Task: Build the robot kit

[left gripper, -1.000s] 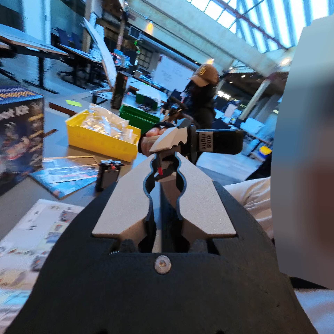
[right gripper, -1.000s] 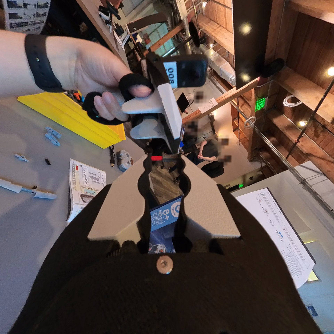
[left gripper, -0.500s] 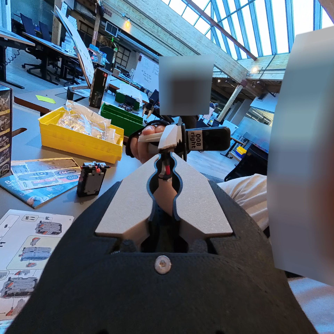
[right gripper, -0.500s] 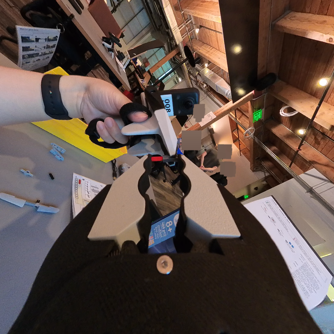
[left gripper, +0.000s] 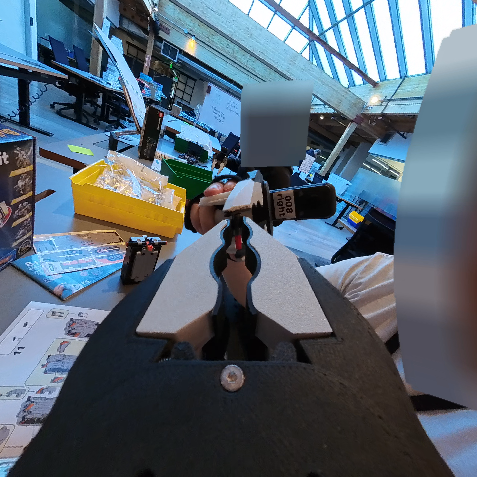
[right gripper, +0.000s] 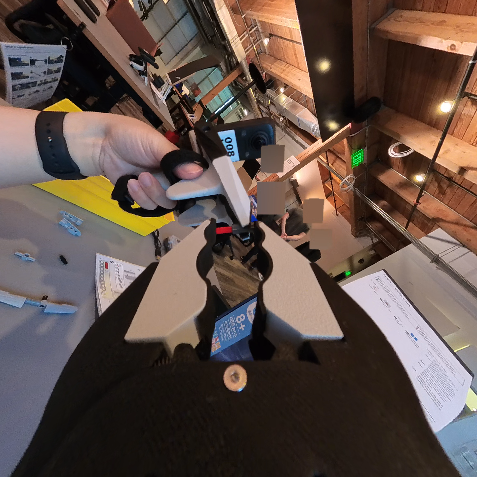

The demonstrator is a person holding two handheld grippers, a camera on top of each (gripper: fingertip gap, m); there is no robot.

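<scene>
The red-and-black pin [right gripper: 230,229] hangs in the air above the bench [left gripper: 51,206], lying crosswise in the right wrist view between the tips of my right gripper [right gripper: 233,223]; the right jaws are drawn in on it end to end, red end against one tip and black end toward the other, which I judge keeps its shaft bare; my left gripper [left gripper: 236,221] comes in across it, so in the left wrist view the pin runs lengthwise down the narrow slot between the left jaws; those jaws stand only slightly apart, and I cannot tell whether their tips pinch the black end or merely flank it; I think both tools are raised off the bench so that neither fouls the parts below; the hand [right gripper: 116,154] on the left tool wears a dark wristband; below, near the middle of the bench, a small black-and-grey built block [left gripper: 140,258] stands upright beside a booklet [left gripper: 64,260]; an instruction sheet [left gripper: 38,361] lies at the near edge; a yellow bin [left gripper: 124,209] of clear bags [left gripper: 134,180] sits toward the far edge, a green bin [left gripper: 188,175] beyond it; a blue box [left gripper: 15,196] stands at the left edge; loose light-blue pieces [right gripper: 69,222] lie scattered apart on the grey top.
</scene>
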